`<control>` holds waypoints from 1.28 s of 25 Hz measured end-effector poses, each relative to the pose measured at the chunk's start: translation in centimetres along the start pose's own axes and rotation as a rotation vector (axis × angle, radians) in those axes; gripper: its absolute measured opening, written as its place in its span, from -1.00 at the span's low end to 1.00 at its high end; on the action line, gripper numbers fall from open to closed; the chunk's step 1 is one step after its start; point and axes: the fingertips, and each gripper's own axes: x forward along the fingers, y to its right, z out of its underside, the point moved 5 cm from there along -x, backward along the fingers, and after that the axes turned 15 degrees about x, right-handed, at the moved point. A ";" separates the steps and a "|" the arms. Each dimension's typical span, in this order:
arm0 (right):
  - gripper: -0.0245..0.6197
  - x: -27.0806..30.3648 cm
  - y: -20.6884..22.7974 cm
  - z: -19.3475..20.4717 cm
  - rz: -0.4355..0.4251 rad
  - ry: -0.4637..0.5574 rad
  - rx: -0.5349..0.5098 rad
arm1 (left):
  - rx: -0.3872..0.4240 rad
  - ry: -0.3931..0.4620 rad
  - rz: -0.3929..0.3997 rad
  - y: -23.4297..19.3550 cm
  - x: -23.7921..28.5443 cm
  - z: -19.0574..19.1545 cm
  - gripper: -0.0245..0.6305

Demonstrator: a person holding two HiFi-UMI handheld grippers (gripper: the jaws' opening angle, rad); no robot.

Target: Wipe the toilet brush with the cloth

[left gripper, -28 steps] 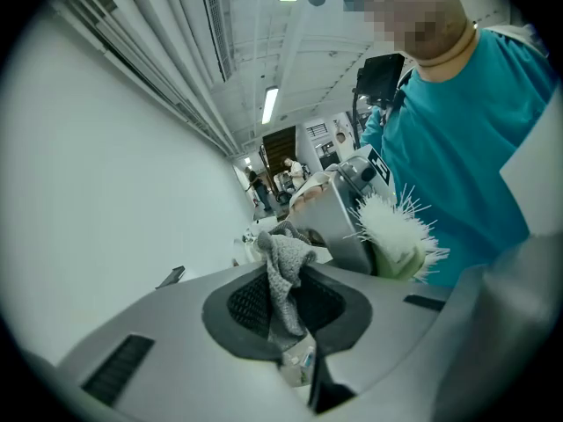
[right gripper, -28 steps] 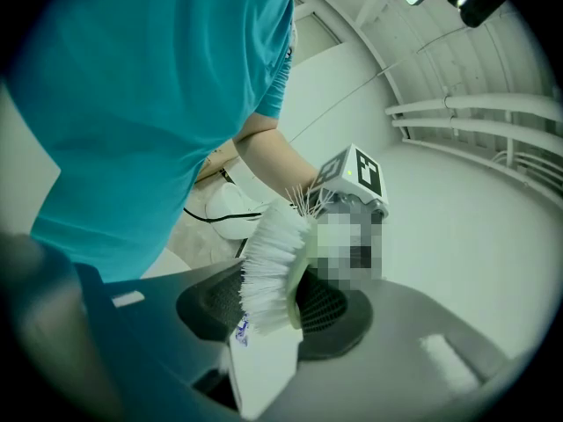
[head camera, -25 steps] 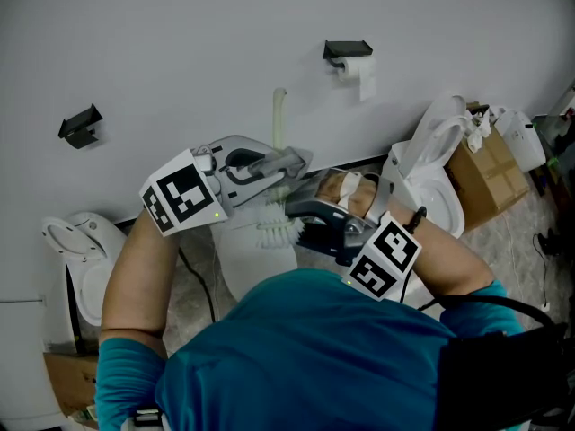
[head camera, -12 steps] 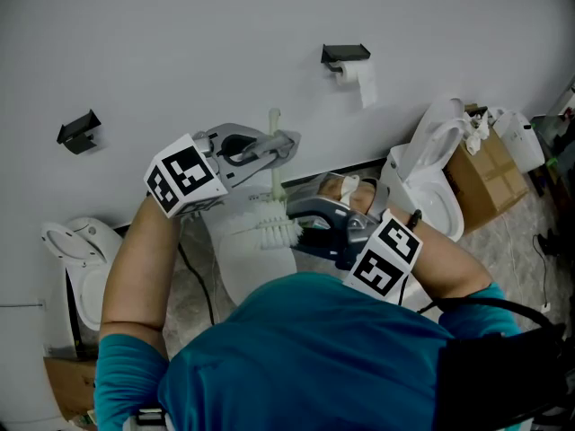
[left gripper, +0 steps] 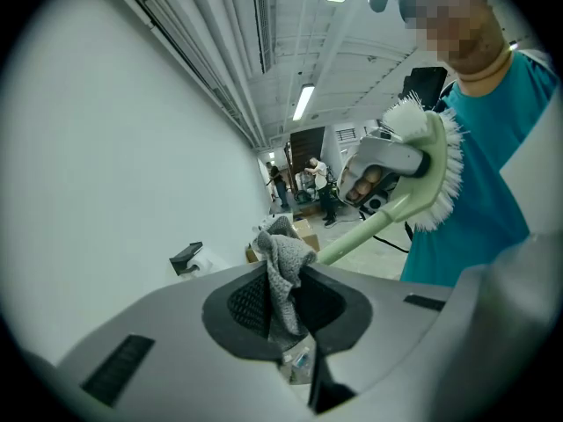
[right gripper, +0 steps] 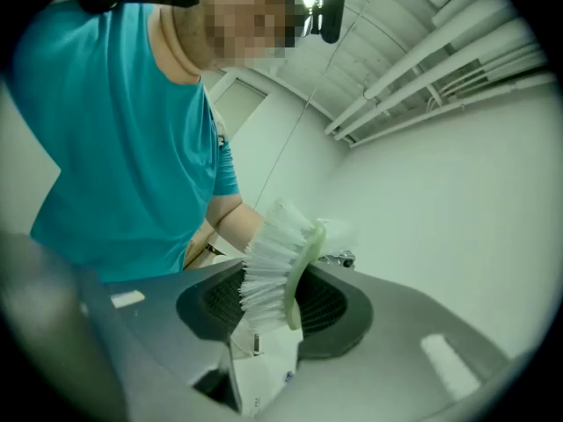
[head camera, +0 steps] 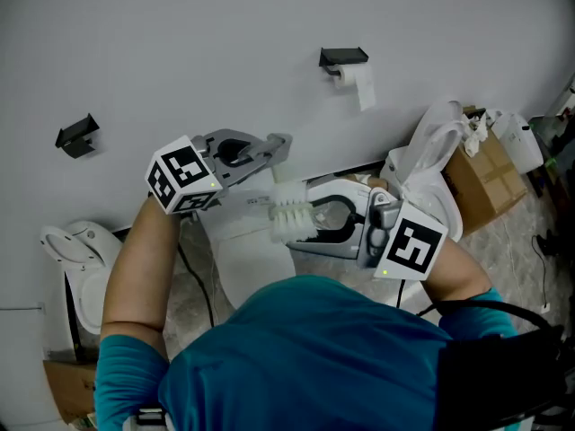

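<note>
Head view, looking steeply down; both tools raised in front of a teal shirt (head camera: 305,348), close to a pale wall (head camera: 180,43).

Right hand-held gripper (head camera: 301,219): jaws closed on the head of the brush (head camera: 289,215). In the right gripper view (right gripper: 277,299) the head (right gripper: 280,258) stands between the two pads. The white bristles (right gripper: 262,262) press toward one pad and the pale green back lies against the other. The brush is held off the floor, above a white toilet (head camera: 241,263).

Left hand-held gripper (head camera: 275,146): jaws closed on a grey cloth (left gripper: 281,271). The left gripper view (left gripper: 283,281) shows the cloth pinched in the jaw throat, with a bunched tuft sticking up past the tips.

The handle (left gripper: 369,229) runs from just behind that tuft, up and to the right, to the brush head (left gripper: 433,161) in the other tool. The cloth sits at the handle's near end. I cannot tell whether it wraps the handle or only lies against it.

In the head view the left tool sits just above and left of the brush head, with the two grippers near each other.

Surroundings: a paper roll (head camera: 352,77) on a dark wall holder, a second toilet (head camera: 429,164) with its lid up at right, and a cardboard box (head camera: 490,176) beside it.
</note>
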 end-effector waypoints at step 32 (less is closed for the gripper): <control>-0.50 -8.5 6.2 -4.0 -0.145 0.723 0.574 | -0.124 0.008 0.070 2.1 0.3 3.9 -0.81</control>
